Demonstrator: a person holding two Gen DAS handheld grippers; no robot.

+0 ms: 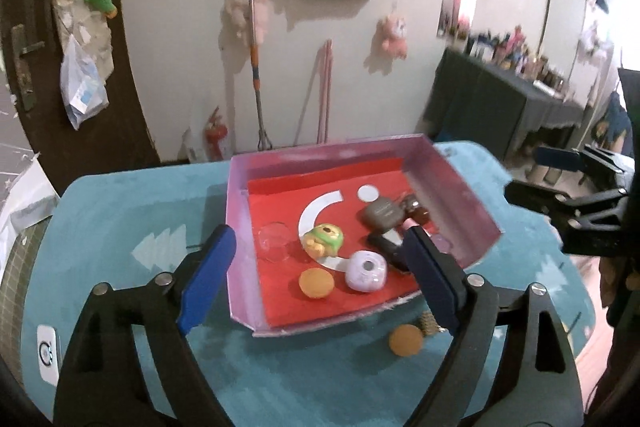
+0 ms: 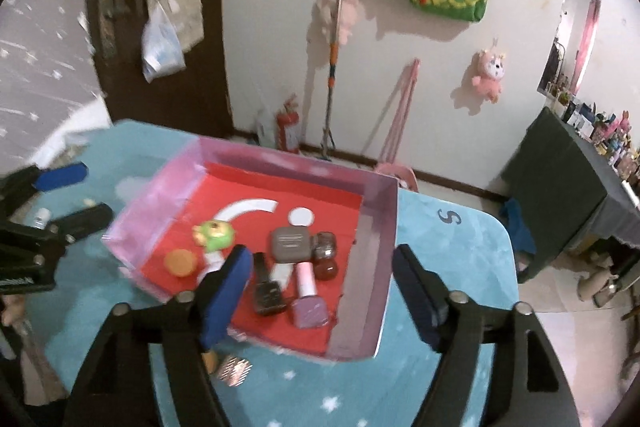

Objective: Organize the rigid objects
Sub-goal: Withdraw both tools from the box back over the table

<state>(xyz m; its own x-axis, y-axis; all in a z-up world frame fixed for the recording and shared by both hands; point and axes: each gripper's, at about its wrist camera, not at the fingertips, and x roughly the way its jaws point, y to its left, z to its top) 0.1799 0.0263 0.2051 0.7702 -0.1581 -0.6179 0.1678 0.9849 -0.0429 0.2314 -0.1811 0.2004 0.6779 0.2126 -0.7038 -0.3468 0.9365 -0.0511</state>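
Teal tabletop, gripper-hidden orange disc

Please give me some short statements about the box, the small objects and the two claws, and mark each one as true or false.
1. Both claws are open and hold nothing. True: the left claw and the right claw each show a wide gap between the fingers.
2. The green toy figure lies on the blue cloth outside the box. False: it lies inside the box, on the red floor.
3. One orange disc lies outside the box on the blue cloth. True.
4. The box is empty. False: it holds several things, among them a lilac round case and a second orange disc.
5. The pink nail polish bottle is inside the box. True.
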